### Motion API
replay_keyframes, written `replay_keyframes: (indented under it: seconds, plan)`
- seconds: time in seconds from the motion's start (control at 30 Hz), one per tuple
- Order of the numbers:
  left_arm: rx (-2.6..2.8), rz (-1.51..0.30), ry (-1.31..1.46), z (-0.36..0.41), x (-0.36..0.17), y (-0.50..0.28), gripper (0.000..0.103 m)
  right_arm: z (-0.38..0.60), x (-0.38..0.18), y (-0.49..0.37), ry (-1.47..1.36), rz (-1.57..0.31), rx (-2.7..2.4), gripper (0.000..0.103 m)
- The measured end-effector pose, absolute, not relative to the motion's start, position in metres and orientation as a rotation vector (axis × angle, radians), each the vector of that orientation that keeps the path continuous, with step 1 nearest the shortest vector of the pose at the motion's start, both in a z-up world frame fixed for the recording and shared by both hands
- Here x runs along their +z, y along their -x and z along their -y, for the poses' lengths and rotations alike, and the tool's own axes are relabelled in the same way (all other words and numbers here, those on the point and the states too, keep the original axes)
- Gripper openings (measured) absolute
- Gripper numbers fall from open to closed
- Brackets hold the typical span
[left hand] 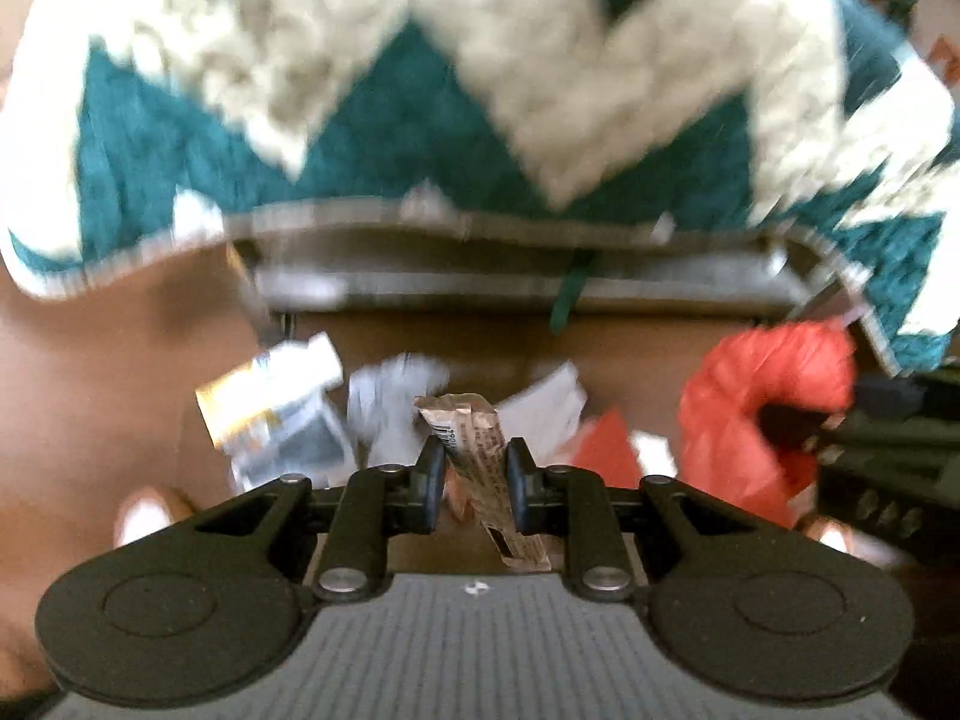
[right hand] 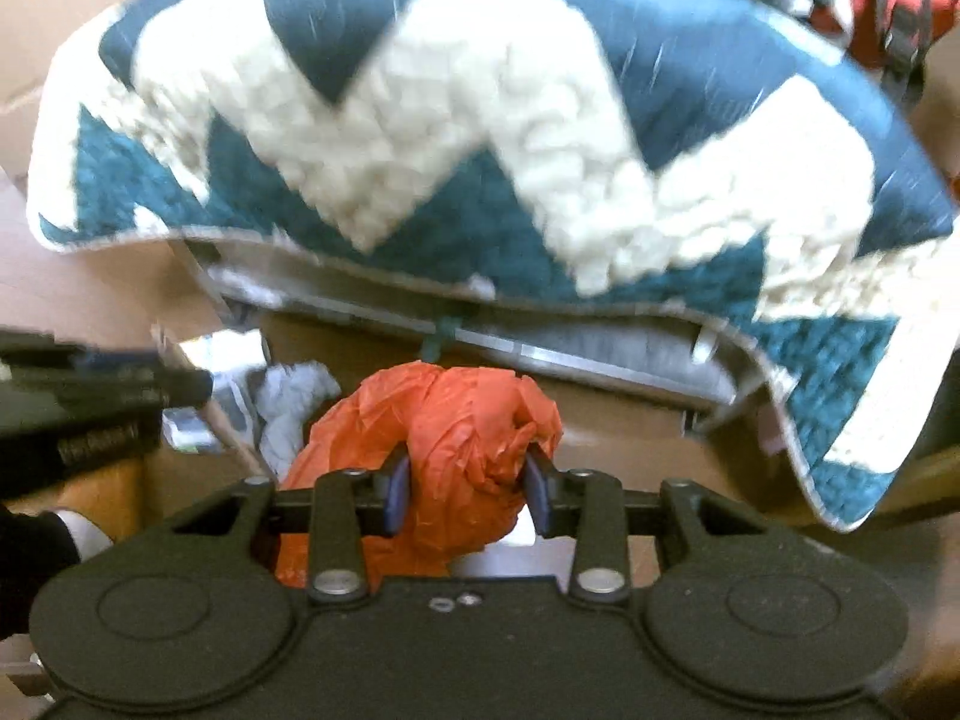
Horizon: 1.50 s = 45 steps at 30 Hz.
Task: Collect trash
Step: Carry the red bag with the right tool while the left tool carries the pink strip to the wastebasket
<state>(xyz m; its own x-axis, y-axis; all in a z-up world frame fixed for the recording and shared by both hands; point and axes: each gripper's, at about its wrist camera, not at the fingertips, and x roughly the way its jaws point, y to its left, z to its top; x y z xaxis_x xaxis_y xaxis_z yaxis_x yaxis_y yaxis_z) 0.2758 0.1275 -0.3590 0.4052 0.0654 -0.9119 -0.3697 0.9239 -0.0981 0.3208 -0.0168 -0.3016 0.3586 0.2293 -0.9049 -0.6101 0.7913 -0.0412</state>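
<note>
Brown foil, printed with a barcode, is what the left gripper [left hand: 474,474] has pinched: a long wrapper [left hand: 480,462] stands tilted between its closed-in fingers, one end poking up past the tips, the other hanging below them. The right gripper [right hand: 471,489] is clamped around a crumpled orange plastic bag [right hand: 456,438], which bulges above and below its pads; from the left wrist view the same bag [left hand: 762,402] shows off to the right, with the other gripper's dark body beside it. Just beyond the wrapper, more litter lies on the brown floor [left hand: 120,372]: a yellow-and-white packet [left hand: 270,402], crumpled white paper [left hand: 396,402] and a red scrap [left hand: 606,450], all blurred. Farther back, a teal-and-cream zigzag blanket [right hand: 480,138] drapes over a grey frame [right hand: 540,354], its edge hanging above the floor.
</note>
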Motion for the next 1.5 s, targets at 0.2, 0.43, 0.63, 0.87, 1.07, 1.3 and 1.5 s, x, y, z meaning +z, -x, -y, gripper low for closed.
replay_keyframes:
  seconds: [0.2, 0.43, 0.63, 0.87, 1.07, 1.3, 1.5]
  plan:
    - [0.244, -0.944, 0.284, -0.125, -0.271, -0.27, 0.021, 0.033, -0.223, -0.299, 0.433, -0.873, 0.604, 0.036]
    - [0.161, -0.724, 0.253, -0.1, -0.161, -0.258, 0.021, 0.072, -0.115, -0.283, 0.45, -0.645, 0.584, 0.036]
    - [0.061, -0.556, 0.207, -0.066, -0.061, -0.25, 0.021, 0.117, -0.02, -0.271, 0.481, -0.468, 0.528, 0.036]
    - [-0.062, -0.434, 0.194, -0.019, 0.028, -0.252, 0.021, 0.178, 0.082, -0.261, 0.466, -0.329, 0.42, 0.036]
    - [-0.167, -0.354, 0.175, 0.025, 0.092, -0.263, 0.021, 0.233, 0.151, -0.261, 0.447, -0.246, 0.281, 0.036]
    - [-0.286, -0.266, 0.133, 0.088, 0.161, -0.278, 0.021, 0.299, 0.2, -0.278, 0.42, -0.202, 0.106, 0.036]
    - [-0.374, -0.229, 0.105, 0.145, 0.194, -0.296, 0.021, 0.36, 0.2, -0.31, 0.389, -0.248, -0.067, 0.036]
